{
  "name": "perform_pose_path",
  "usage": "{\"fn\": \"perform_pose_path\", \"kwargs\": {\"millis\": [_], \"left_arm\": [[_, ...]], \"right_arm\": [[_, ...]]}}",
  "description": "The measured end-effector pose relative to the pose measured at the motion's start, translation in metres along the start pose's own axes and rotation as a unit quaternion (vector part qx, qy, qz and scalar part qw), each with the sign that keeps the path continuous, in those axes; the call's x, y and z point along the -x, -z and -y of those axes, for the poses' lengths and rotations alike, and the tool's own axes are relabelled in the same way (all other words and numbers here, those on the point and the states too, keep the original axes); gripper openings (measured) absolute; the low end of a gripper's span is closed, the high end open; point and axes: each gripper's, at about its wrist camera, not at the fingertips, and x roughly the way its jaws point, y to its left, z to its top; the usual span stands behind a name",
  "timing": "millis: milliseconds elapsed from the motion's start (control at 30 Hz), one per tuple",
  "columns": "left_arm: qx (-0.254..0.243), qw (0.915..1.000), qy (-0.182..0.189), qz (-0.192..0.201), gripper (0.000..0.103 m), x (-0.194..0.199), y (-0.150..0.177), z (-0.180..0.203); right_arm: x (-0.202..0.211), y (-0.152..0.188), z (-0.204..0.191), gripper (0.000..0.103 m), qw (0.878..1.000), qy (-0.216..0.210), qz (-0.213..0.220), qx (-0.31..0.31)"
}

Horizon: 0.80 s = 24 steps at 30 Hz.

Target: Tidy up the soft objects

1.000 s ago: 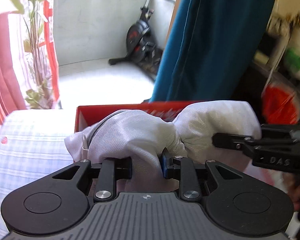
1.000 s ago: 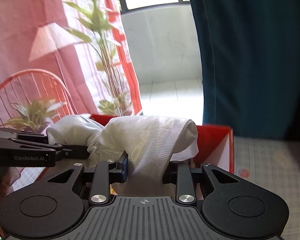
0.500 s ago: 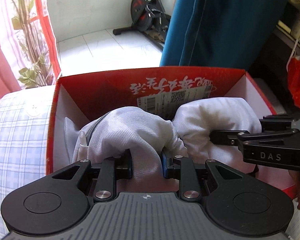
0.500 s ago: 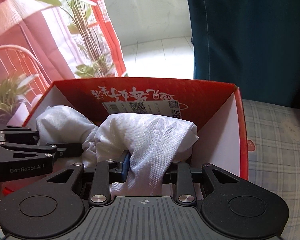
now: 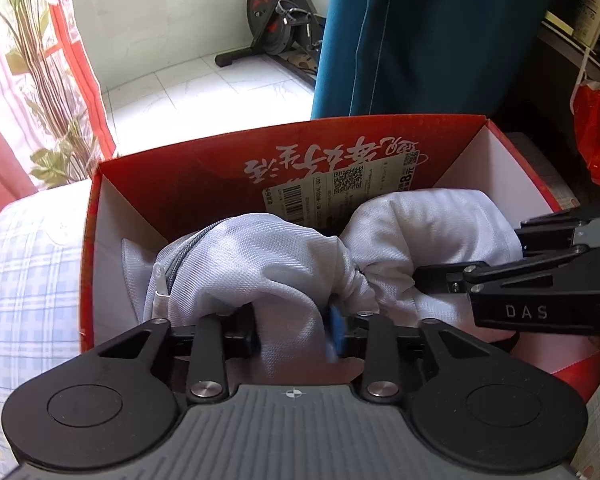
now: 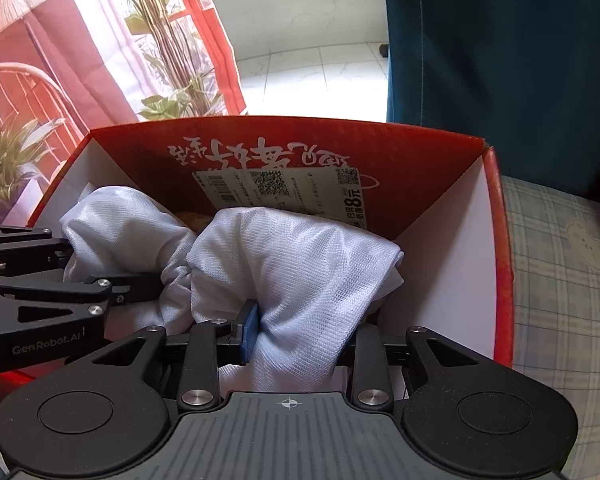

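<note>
A white mesh bag with a grey zipper lies bunched inside a red cardboard box. My left gripper has the bag's left half between its pads; its jaws are opening, and the cloth still fills the gap. My right gripper grips the bag's right half near the box's right wall; its jaws are also opening, with cloth touching both pads. Each gripper shows in the other's view: the right gripper and the left gripper.
The box sits on a checked blue bedsheet. Behind it hang a teal curtain and a pink-red curtain beside a plant. An exercise bike stands on the tiled floor. A red plastic bag hangs at the right.
Both grippers tipped down and lowered the bag into the red box. Since half a second ago they stay in place and both pairs of jaws stand slightly wider, the left more so.
</note>
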Motion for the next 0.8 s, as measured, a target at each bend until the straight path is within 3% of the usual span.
{"fn": "perform_pose_path", "kwargs": {"millis": [100,167,200,467,800], "left_arm": [[0.004,0.9999,0.005,0.014,0.058,0.013,0.0,-0.001],[0.005,0.9997,0.007,0.022,0.062,0.024,-0.001,-0.002],[0.003,0.9996,0.008,0.026,0.064,0.03,-0.001,-0.002],[0.006,0.996,0.01,0.088,0.071,0.086,0.007,0.002],[0.007,0.9919,0.025,0.125,0.071,0.133,0.06,0.032]], "right_arm": [[0.013,0.003,0.001,0.042,0.999,0.012,0.033,0.0],[0.025,0.006,0.001,0.055,0.998,0.014,0.056,-0.004],[0.031,0.007,0.0,0.056,0.998,0.009,0.065,-0.003],[0.088,0.017,-0.01,0.059,0.991,0.001,0.125,0.042],[0.147,0.065,-0.015,0.06,0.983,-0.024,0.159,0.086]]}}
